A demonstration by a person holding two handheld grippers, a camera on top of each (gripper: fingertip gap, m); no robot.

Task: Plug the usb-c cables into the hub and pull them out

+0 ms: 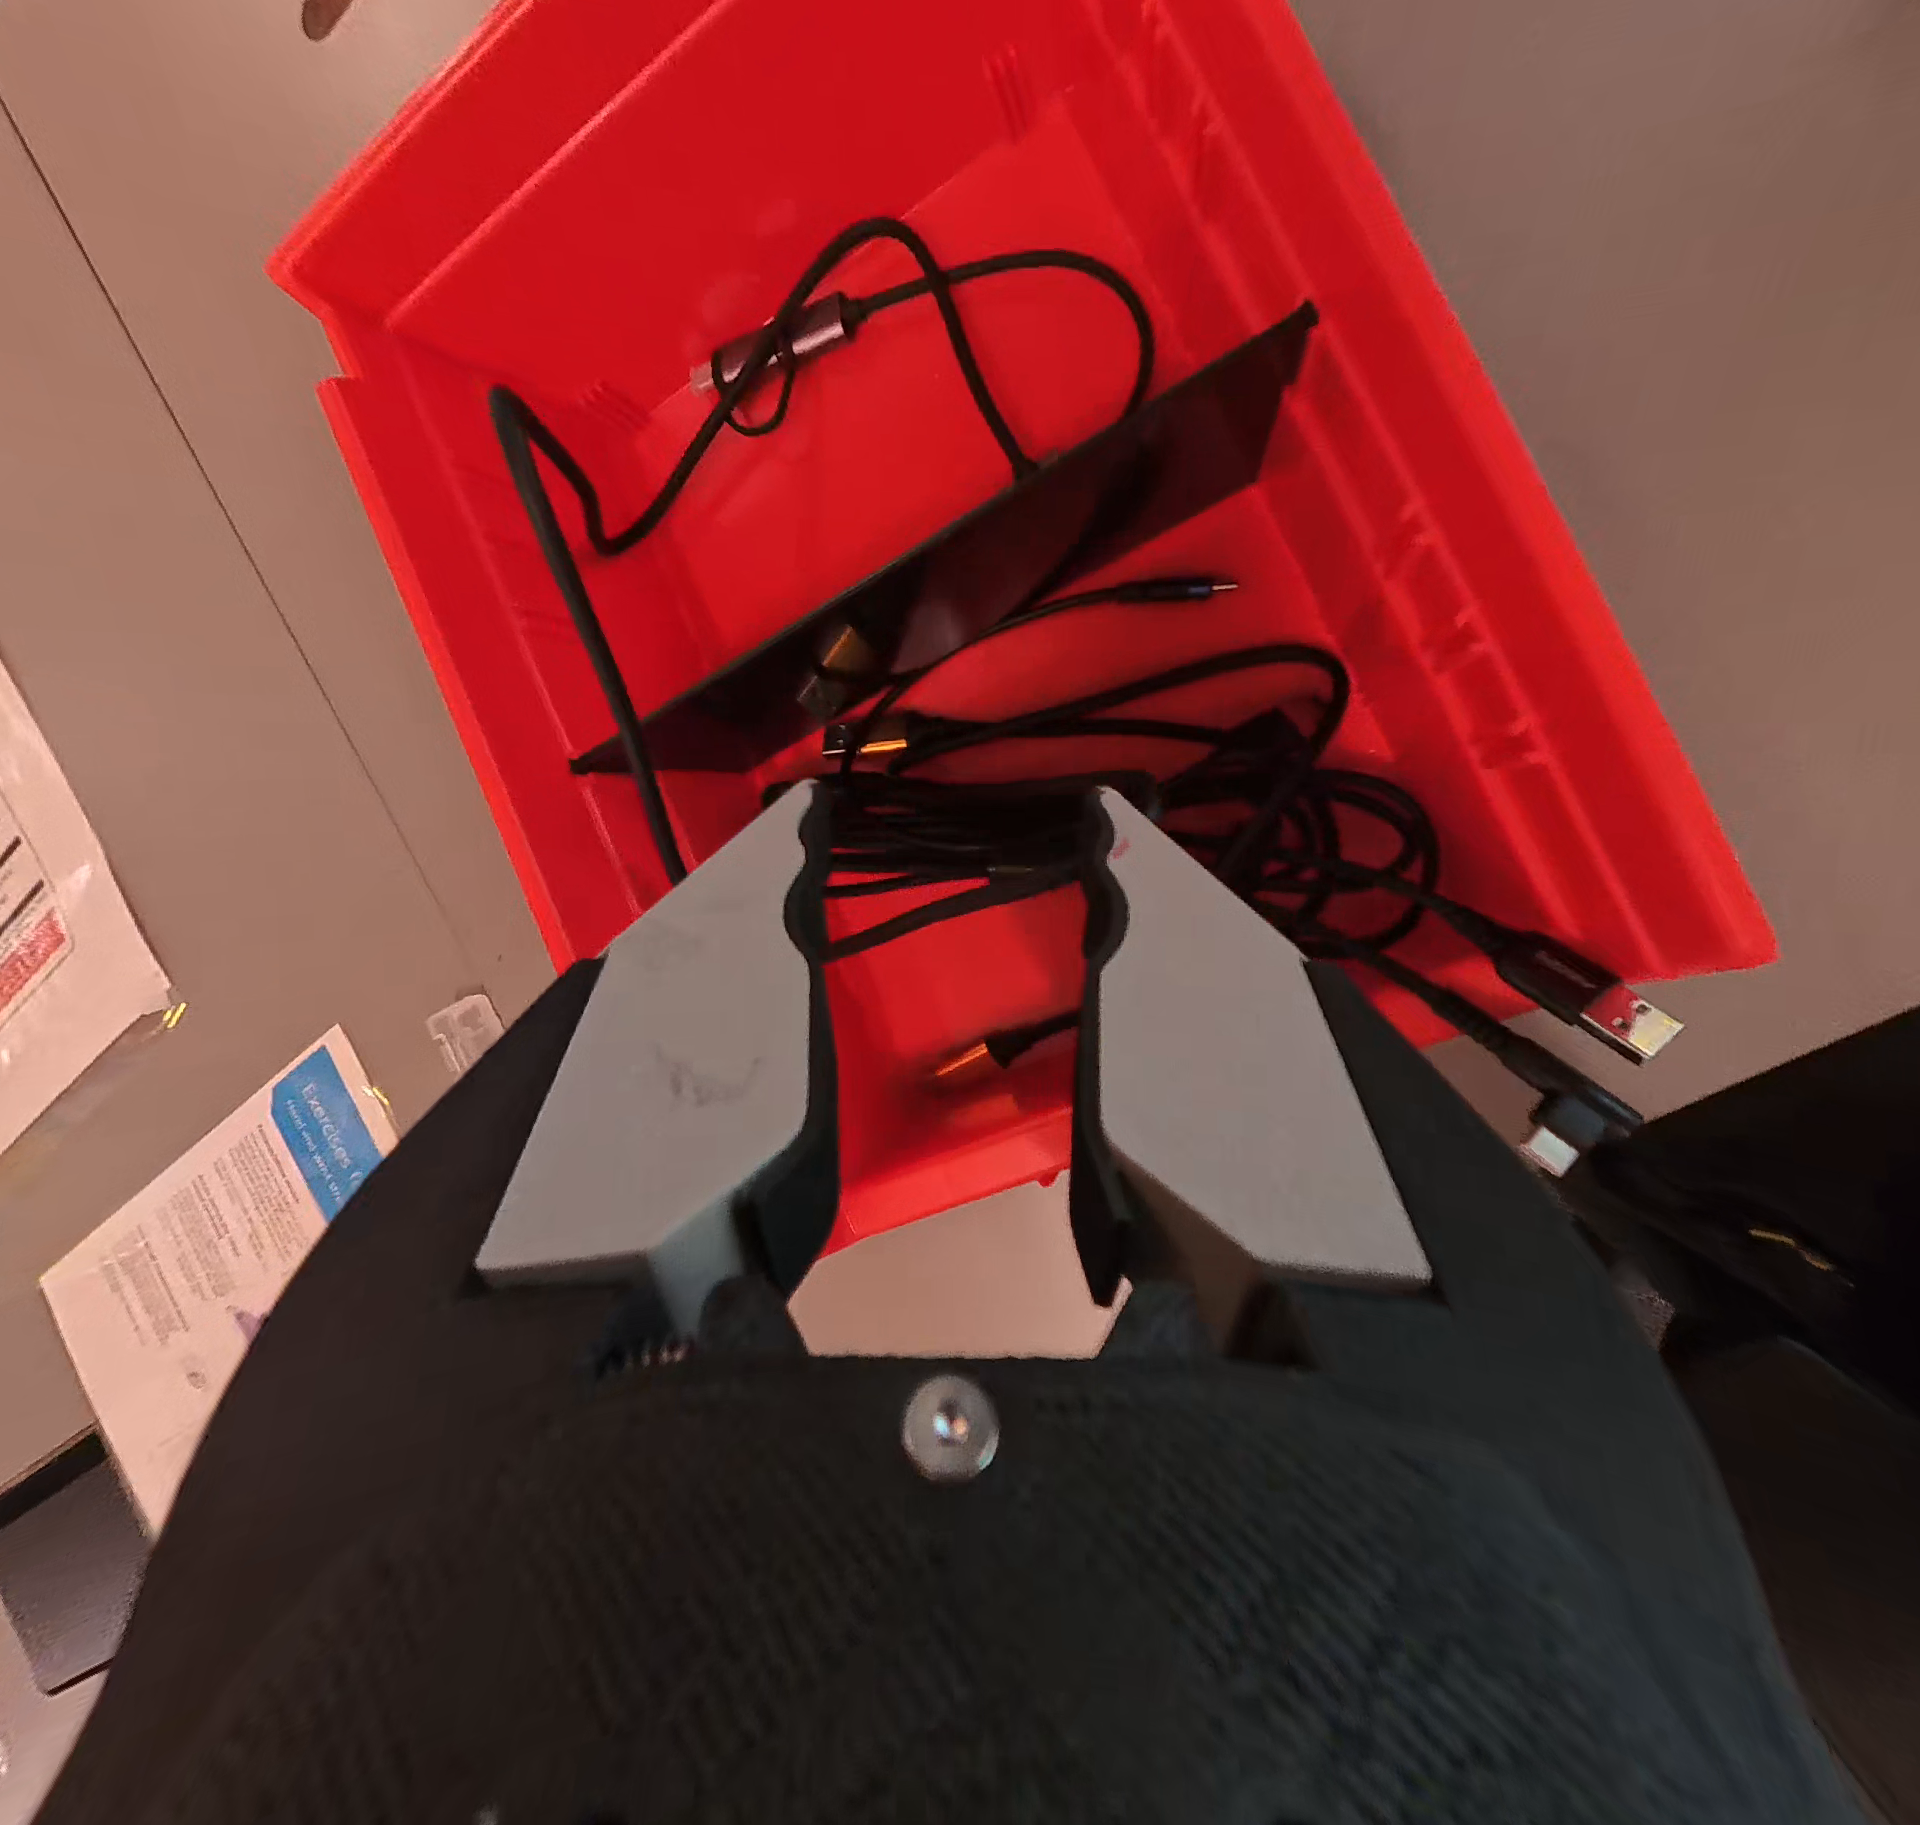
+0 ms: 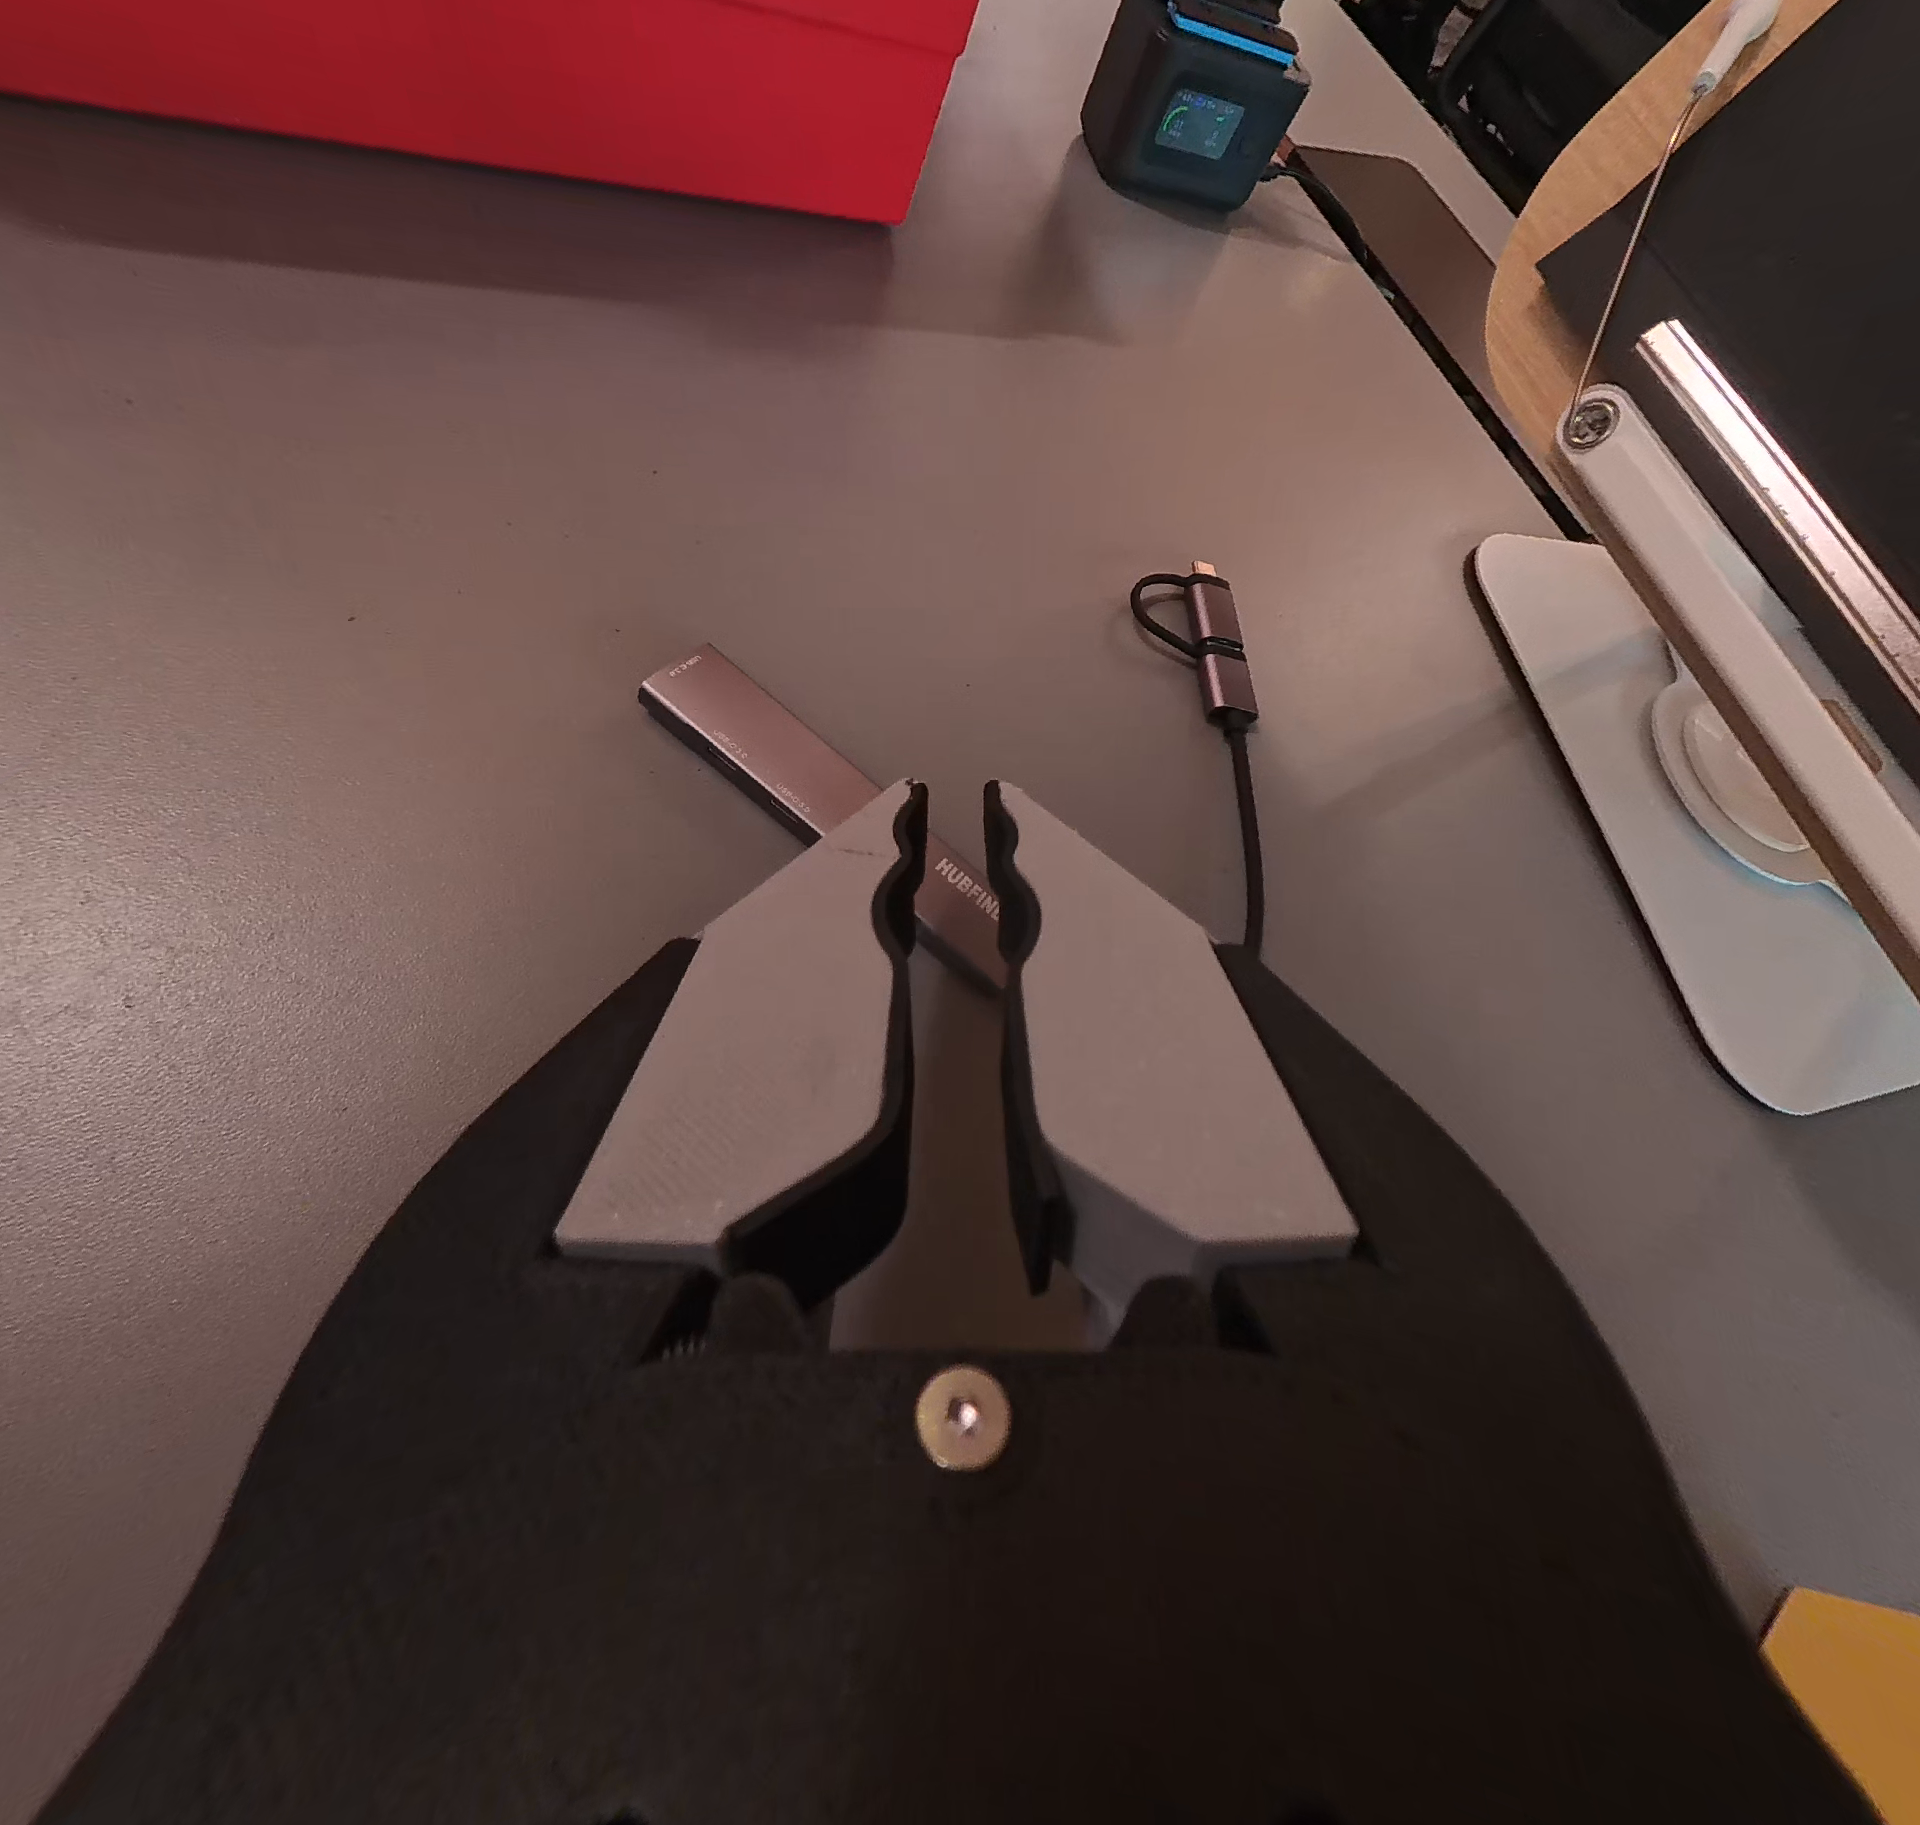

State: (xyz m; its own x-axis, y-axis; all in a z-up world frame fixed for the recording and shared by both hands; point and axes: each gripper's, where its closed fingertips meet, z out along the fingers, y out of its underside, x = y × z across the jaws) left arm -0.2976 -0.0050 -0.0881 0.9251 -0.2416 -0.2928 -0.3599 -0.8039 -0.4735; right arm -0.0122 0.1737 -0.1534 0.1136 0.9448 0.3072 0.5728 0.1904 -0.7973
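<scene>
A red bin (image 1: 1351, 487) with a black divider (image 1: 997, 570) holds tangled black cables (image 1: 1299, 819). One cable with a grey plug (image 1: 779, 352) lies in the far compartment. My left gripper (image 1: 956, 819) is open, its fingertips (image 1: 748, 902) just above the cable bundle in the near compartment. In the right wrist view a slim grey hub (image 2: 743, 731) lies flat on the grey table (image 2: 364, 580). My right gripper (image 2: 954, 799) has its jaws nearly together on the hub's near end. The hub's own cable and plug (image 2: 1224, 658) lie to the right.
A red-tipped USB plug (image 1: 1621, 1022) hangs over the bin's near edge. Leaflets (image 1: 208, 1204) lie to the left. The red bin's wall (image 2: 488, 40) stands at the back of the table, beside a dark device with a small screen (image 2: 1195, 113). A white monitor base (image 2: 1621, 840) stands at right. The slim grey hub (image 2: 743, 731) is about 5 cm from my right fingertips and 30 cm from my left.
</scene>
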